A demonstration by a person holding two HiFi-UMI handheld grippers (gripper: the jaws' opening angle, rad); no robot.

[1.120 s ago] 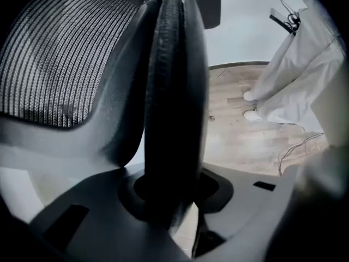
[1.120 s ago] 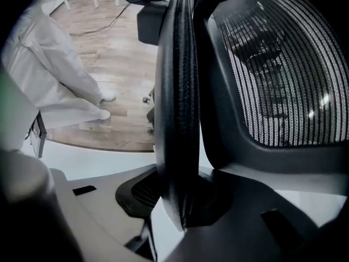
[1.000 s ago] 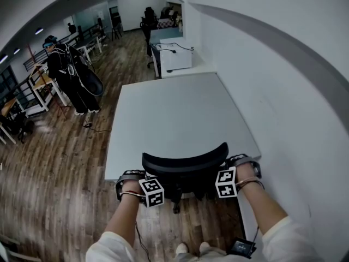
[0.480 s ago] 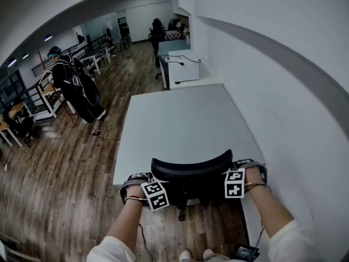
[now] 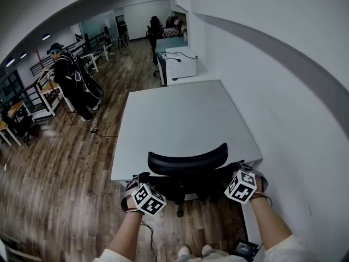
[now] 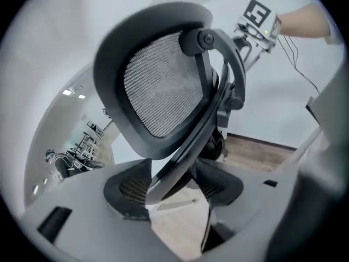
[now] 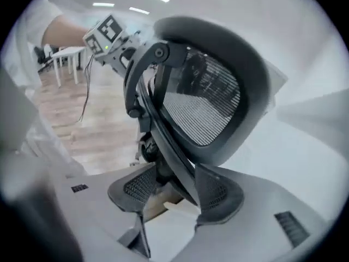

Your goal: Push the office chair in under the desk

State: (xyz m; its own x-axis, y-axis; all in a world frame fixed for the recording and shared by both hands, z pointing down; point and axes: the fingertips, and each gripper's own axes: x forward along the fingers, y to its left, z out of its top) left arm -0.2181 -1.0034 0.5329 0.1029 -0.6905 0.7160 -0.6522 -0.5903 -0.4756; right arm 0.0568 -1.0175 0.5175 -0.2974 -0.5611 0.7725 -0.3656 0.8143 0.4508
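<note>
**Office chair and both grippers, seen from above and along each gripper's jaws.** The office chair (image 5: 188, 176) stands at the near edge of the desk (image 5: 180, 113). In my head view its curved backrest (image 5: 188, 160) overlaps that edge, and the seat and base show dark just below it. The desk is a plain pale slab with its right side along the white wall (image 5: 289, 91).

My left gripper (image 6: 174, 194) sits just beside the chair's left side and my right gripper (image 7: 177, 192) just beside its right, so the chair is between them. Both point down toward the chair. The jaws of each have just been opening and now stand wide apart. Neither pair presses on anything, and each gripper view shows the mesh backrest and its support spine beyond the gap, with no contact.

Wood floor (image 5: 60, 173) spreads out to the left. A person in dark clothing (image 5: 71, 86) stands well apart, near other tables.
</note>
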